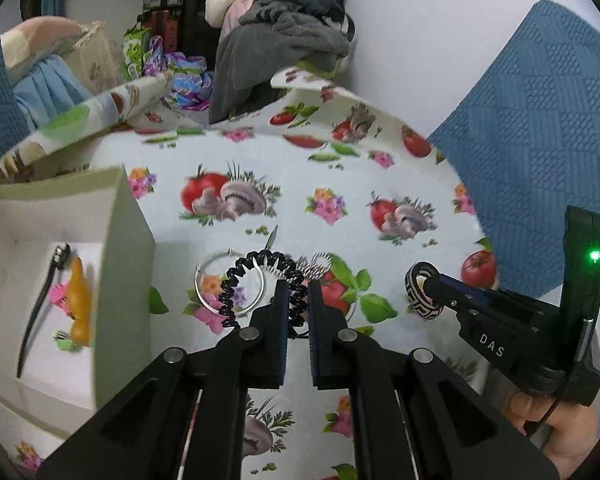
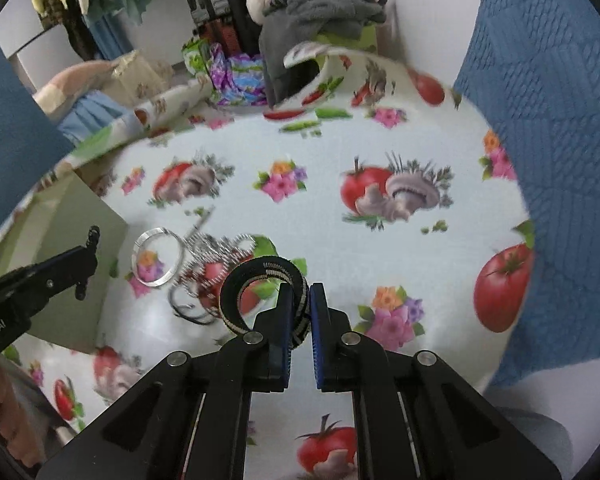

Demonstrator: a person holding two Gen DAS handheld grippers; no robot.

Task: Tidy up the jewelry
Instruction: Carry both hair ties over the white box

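Observation:
My left gripper (image 1: 298, 286) is shut on a black spiral coil band (image 1: 256, 280) and holds it above the table. A silver hoop (image 1: 230, 288) and silver spring pieces (image 1: 318, 266) lie on the cloth under it. My right gripper (image 2: 300, 292) is shut on a black and white patterned bangle (image 2: 260, 296); it also shows in the left wrist view (image 1: 422, 290). A white open box (image 1: 60, 240) at the left holds a black clip (image 1: 40, 308), an orange piece (image 1: 80, 300) and pink bits. The silver hoop (image 2: 156, 258) and a jewelry pile (image 2: 216, 252) lie left of the bangle.
The table carries a white cloth (image 1: 300, 184) printed with tomatoes and mushrooms. A blue textured cloth (image 1: 540, 140) rises at the right. Clothes (image 1: 284, 32) and bags are piled beyond the far edge. The box wall (image 2: 80, 240) stands at the left in the right wrist view.

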